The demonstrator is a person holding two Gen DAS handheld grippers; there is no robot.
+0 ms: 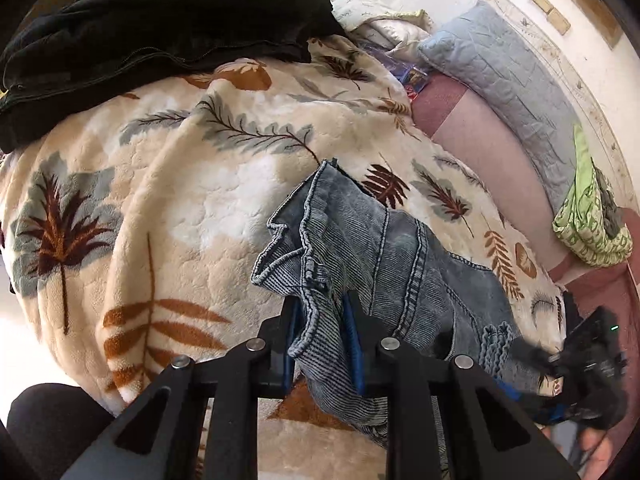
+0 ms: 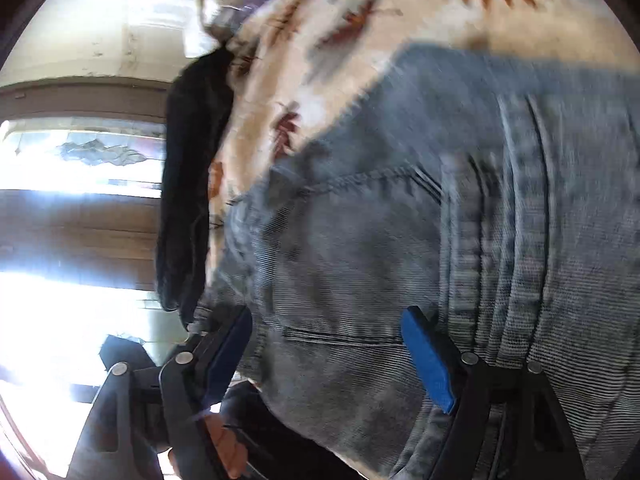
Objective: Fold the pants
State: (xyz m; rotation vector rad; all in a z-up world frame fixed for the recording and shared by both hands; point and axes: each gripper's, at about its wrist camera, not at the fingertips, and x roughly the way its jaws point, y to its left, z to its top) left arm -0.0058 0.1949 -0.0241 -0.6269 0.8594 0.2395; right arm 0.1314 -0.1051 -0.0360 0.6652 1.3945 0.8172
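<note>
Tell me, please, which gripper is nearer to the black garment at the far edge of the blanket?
Hard to tell. The left gripper grips the jeans, blanket between it and the black garment; the right gripper looks similarly apart.

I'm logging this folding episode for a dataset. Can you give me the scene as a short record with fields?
garment: faded blue denim jeans, bunched, partly lifted
surface: cream fleece blanket with leaf print
left gripper: shut on a bunched hem or edge of the jeans
right gripper: jaws wide apart with denim between them, not clamped
other items: black garment at the blanket's far edge; grey quilted pillow
image quality: right wrist view motion-blurred
</note>
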